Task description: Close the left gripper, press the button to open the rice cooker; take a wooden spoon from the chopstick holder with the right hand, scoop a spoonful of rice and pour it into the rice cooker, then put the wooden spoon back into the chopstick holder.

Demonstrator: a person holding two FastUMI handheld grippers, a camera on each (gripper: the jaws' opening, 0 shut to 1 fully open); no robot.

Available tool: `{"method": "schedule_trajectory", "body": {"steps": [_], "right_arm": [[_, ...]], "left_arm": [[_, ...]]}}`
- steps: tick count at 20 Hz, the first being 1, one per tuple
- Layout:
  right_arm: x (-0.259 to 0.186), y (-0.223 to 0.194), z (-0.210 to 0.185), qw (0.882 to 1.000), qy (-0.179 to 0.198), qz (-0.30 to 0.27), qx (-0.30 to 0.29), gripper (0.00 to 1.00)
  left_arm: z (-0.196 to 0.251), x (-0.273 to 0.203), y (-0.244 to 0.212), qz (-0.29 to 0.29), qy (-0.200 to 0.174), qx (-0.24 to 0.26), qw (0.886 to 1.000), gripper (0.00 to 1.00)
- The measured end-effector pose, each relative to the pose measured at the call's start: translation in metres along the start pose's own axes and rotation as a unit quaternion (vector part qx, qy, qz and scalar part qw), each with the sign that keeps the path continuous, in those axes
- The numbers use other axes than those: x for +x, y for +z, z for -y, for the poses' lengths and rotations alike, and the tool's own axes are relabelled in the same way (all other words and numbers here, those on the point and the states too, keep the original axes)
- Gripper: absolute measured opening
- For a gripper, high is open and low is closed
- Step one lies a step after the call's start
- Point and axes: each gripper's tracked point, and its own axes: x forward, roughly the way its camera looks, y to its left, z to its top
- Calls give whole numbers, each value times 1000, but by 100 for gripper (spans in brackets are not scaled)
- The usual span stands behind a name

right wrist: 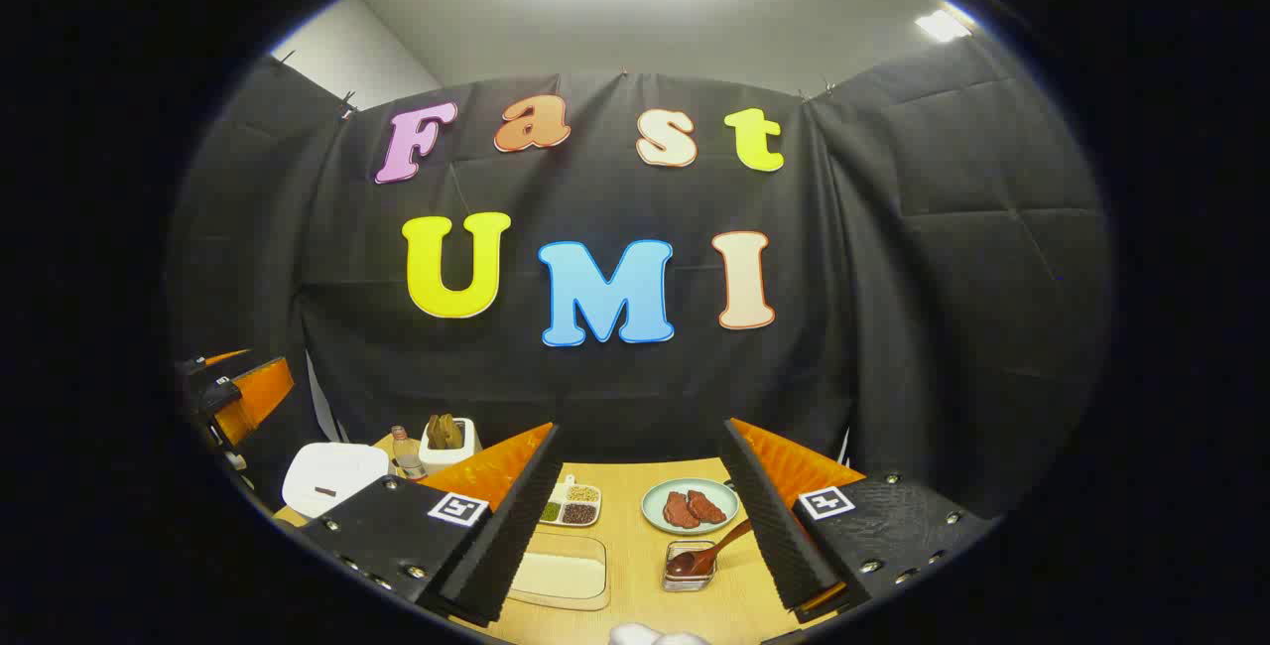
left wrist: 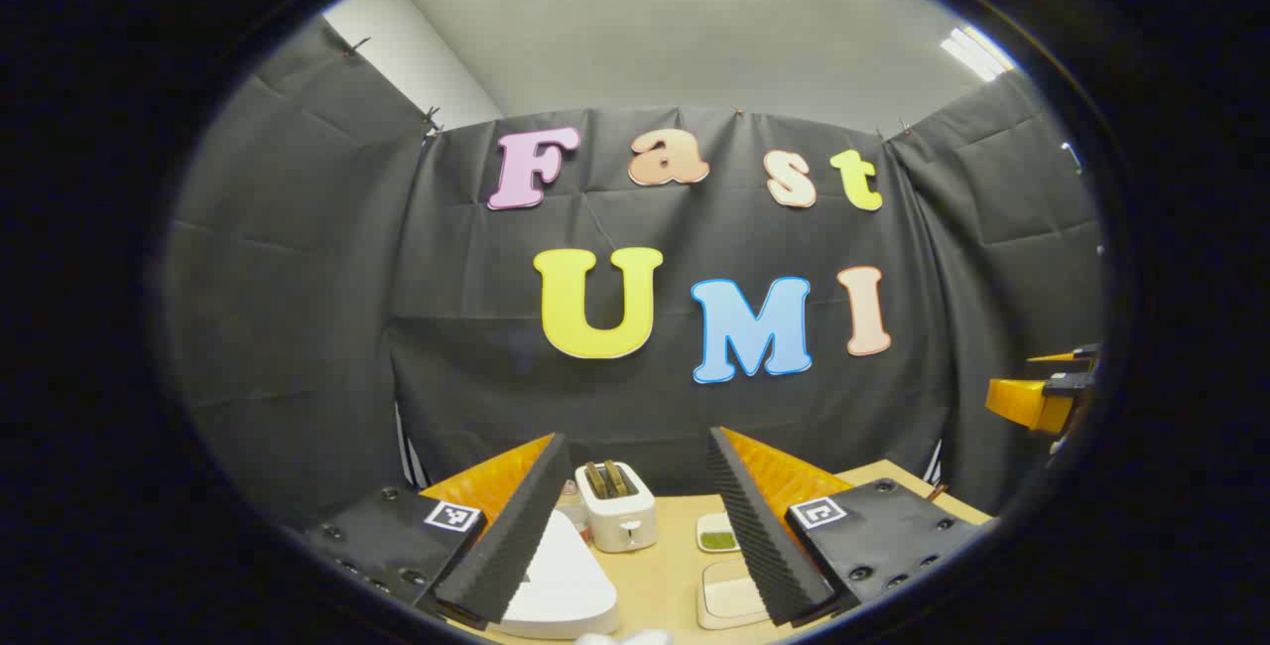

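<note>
My left gripper [left wrist: 638, 449] hangs open above the near edge of the wooden table [left wrist: 667, 576], with nothing between its fingers. The white rice cooker [left wrist: 561, 585] sits just below it with its lid down, partly behind the left finger. Behind the cooker stands the white chopstick holder [left wrist: 617, 506] with wooden pieces upright in it. My right gripper [right wrist: 640, 429] is also open and holds nothing, high over the table. From there the rice cooker [right wrist: 332, 474] and the chopstick holder [right wrist: 446, 439] lie far to the left. A shallow tray of rice [right wrist: 561, 571] sits below, between the fingers.
A small bottle [right wrist: 402, 451] stands by the holder. Mid-table is a divided dish of grains [right wrist: 571, 504]. To the right are a plate of meat slices [right wrist: 690, 506] and a glass dish with a wooden spoon [right wrist: 706, 553]. The left gripper [right wrist: 233, 392] shows at the left edge.
</note>
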Motion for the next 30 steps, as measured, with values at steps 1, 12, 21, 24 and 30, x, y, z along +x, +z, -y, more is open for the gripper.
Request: {"method": "schedule_trajectory", "body": {"steps": [1,12,21,24,30], "right_arm": [[1,0,1,1000,-1,-1,1,98],[2,3,-7,1000,11,-2,4,98],[5,2,-8,1000,12,-6,6,98],[6,4,-9,1000,13,-5,6,98],[8,-1,-13,1000,14,-13,8,98]], "left_arm": [[1,1,2,0,0,2,1000,97],[2,-3,5,3,4,1,1000,97],[-8,6,-3,-8,15,-4,1000,97],[-9,8,-8,-10,15,0,1000,97],[1,14,-22,-23,-16,3,1000,64]]}}
